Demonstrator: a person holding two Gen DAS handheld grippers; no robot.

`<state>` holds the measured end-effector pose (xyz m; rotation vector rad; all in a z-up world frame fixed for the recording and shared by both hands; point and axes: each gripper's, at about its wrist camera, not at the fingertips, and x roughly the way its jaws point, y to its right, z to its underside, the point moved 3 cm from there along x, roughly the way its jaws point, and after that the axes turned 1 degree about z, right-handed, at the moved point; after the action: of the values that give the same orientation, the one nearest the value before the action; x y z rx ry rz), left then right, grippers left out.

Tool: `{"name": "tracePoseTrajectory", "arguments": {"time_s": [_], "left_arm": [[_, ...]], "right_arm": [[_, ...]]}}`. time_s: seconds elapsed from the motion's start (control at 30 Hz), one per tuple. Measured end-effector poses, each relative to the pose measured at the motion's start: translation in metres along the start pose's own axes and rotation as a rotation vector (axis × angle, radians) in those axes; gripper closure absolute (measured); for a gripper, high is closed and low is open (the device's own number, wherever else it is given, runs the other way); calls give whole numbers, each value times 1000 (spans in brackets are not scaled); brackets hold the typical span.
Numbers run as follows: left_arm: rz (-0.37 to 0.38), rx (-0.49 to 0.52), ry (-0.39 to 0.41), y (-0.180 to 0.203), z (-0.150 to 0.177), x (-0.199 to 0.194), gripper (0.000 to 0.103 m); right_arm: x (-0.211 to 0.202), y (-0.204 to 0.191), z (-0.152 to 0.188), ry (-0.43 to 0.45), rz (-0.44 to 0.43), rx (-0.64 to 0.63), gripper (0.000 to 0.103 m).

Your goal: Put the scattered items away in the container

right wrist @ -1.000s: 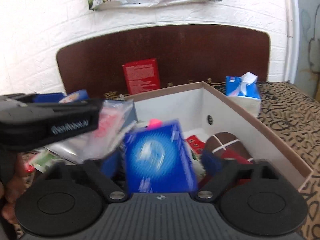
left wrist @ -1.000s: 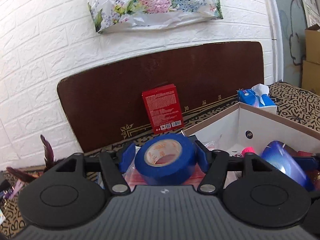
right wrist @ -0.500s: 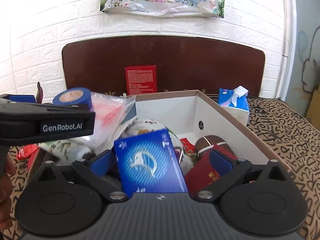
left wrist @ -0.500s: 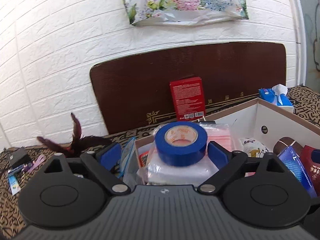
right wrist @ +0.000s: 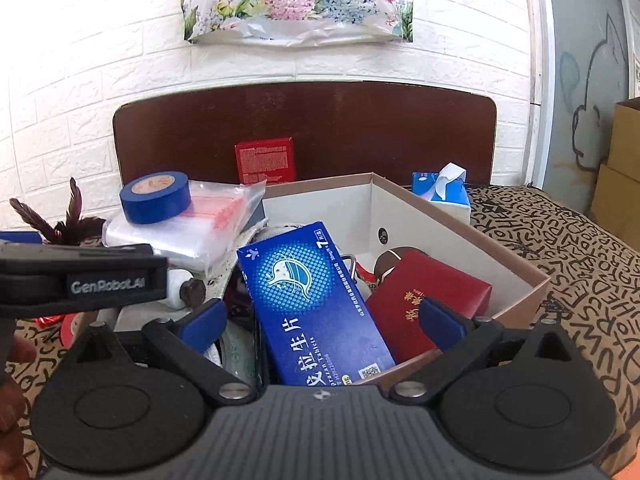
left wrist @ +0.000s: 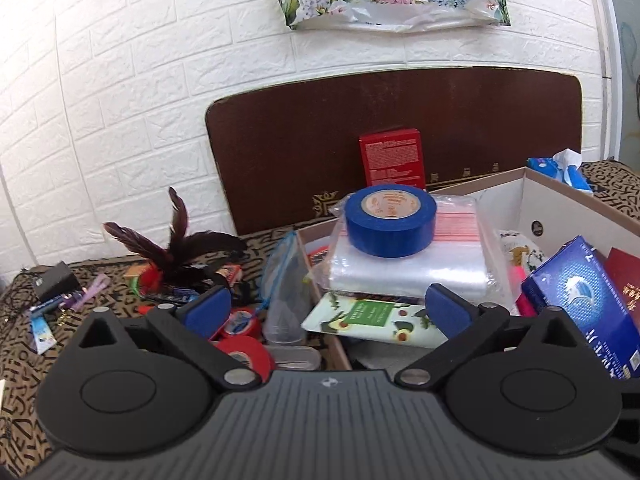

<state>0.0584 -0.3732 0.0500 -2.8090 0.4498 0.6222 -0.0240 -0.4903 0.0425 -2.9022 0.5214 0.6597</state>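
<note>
A blue tape roll (left wrist: 390, 220) lies on a clear zip-bag pack (left wrist: 412, 264) at the left end of the cardboard box (left wrist: 576, 196); both also show in the right wrist view, the roll (right wrist: 156, 197) on the pack (right wrist: 200, 232). My left gripper (left wrist: 326, 310) is open and empty, just short of the pack. A blue tablet box (right wrist: 316, 304) leans in the cardboard box (right wrist: 516, 260) beside a dark red case (right wrist: 428, 300). My right gripper (right wrist: 322, 322) is open around the tablet box without holding it.
Left of the box lie red tape rolls (left wrist: 244, 352), a dark feather toy (left wrist: 180, 244), pens and small items on the patterned cloth (left wrist: 24, 356). A red carton (left wrist: 392, 158) stands against the brown headboard. A blue tissue pack (right wrist: 440, 192) sits behind the box.
My left gripper opened, let go of the blue tape roll and zip-bag pack on the box's contents, and drew back. My right gripper opened, released the blue tablet box, and drew back.
</note>
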Motion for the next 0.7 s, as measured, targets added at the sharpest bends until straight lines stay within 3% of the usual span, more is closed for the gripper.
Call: {"name": "tracePoseTrajectory", "arguments": {"time_s": [0.43, 0.7], "left_arm": [[11, -78, -37, -8, 2, -4, 0], [41, -68, -24, -7, 3, -4, 0]], "right_arm": [[-6, -1, 1, 1, 3, -23, 0], [-7, 0, 2, 12, 5, -27, 0]]}}
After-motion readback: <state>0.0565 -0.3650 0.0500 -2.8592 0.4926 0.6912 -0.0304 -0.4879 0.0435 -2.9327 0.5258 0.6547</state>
